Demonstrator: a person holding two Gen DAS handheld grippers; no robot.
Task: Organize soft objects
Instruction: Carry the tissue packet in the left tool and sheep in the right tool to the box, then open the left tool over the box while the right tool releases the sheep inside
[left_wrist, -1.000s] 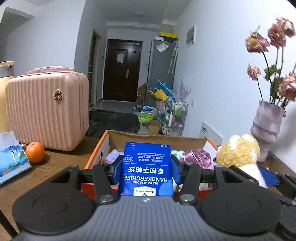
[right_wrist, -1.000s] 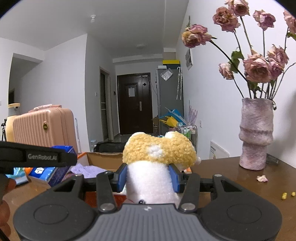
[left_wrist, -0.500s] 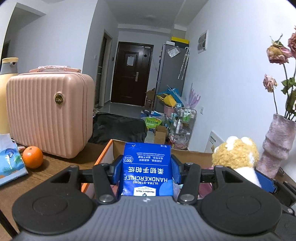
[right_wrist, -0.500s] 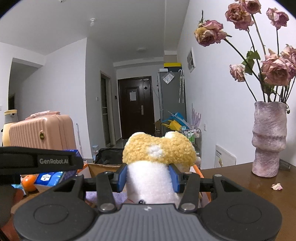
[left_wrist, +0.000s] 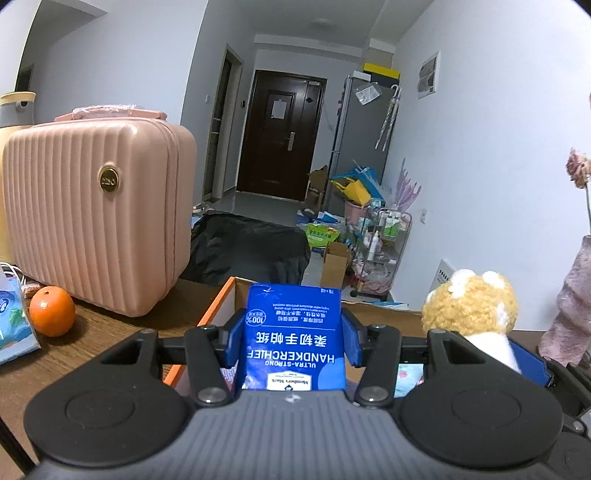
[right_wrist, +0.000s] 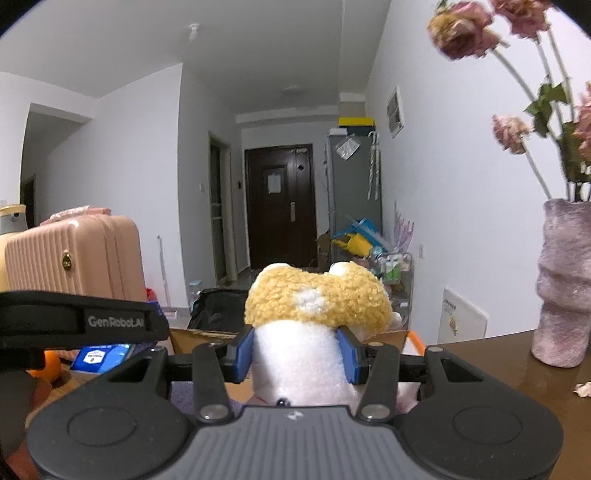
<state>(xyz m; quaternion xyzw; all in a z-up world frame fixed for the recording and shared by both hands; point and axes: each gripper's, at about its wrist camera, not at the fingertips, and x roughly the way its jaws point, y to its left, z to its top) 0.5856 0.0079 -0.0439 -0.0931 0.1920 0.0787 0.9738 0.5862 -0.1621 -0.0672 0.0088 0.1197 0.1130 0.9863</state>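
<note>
Left gripper (left_wrist: 293, 341) clamped on blue handkerchief pack (left_wrist: 294, 339), frame centre, above cardboard box (left_wrist: 221, 306). Right gripper (right_wrist: 297, 350) pinching plush toy (right_wrist: 314, 302) at white body. Both light, squashy; mid-body grip probably secure.

Cardboard box (left_wrist: 225, 299) interior mostly hidden, vase (right_wrist: 563, 284) flowers cut off
</note>
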